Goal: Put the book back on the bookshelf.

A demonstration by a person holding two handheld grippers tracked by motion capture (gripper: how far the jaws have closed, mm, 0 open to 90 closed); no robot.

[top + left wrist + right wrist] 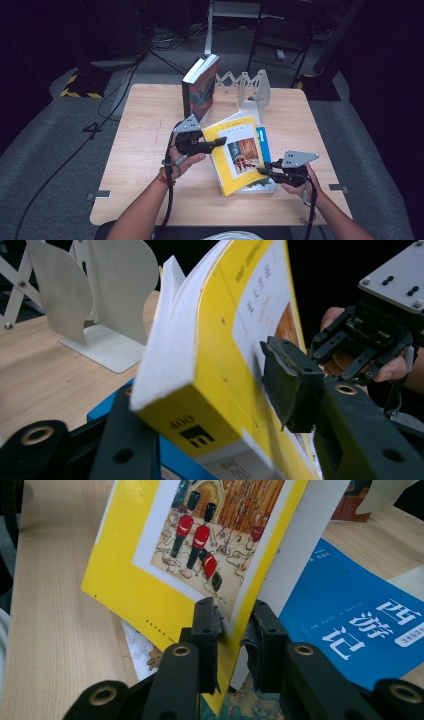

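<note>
Two claws clamp the tilted yellow book [235, 156] above the blue book [350, 615]: left claw [212, 144] on its spine corner, right claw [265, 172] on its lower edge, toward the tabletop's [145, 150] right edge.

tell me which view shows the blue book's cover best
The right gripper view: the blue book lies flat with its white cover characters legible. The high view shows a blue strip beside the yellow book; the left gripper view shows a corner.

Left black two-jaw gripper [216, 142] and right black two-jaw gripper [261, 171] each carry a grey three-cornered plate with dark screws at 12 o'clock. Black cables trail toward 6 o'clock. Brass-ringed pivots mark the black jaws; forearms are unsleeved.
</note>
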